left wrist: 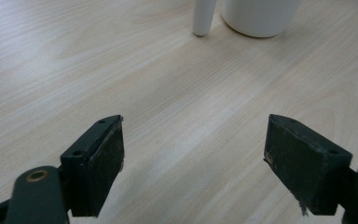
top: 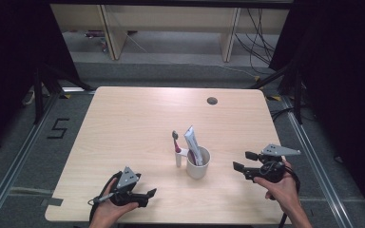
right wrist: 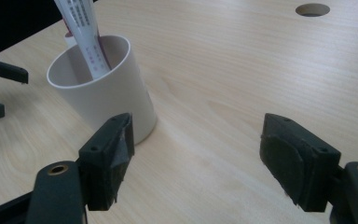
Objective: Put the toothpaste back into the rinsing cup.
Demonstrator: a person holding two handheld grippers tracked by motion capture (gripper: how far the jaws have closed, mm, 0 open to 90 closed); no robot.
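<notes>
Nearest you, your left gripper (top: 148, 194) rests low on the pale wood-grain tabletop (top: 123, 123), its black jaws spread wide with nothing between them. Your right gripper (top: 245, 161) hovers just right of the white cup (top: 198, 164), jaws likewise apart and empty. That smooth, round cup stands mid-table and holds a flat toothpaste tube (top: 192, 142), leaning. Touching the cup's left side, a white-handled toothbrush (top: 176, 148) stands upright outside it. Judging by this, the tube is stowed and the brush likely remains to go in. Farther off, a round cable hole (top: 212, 100) marks the far edge
</notes>
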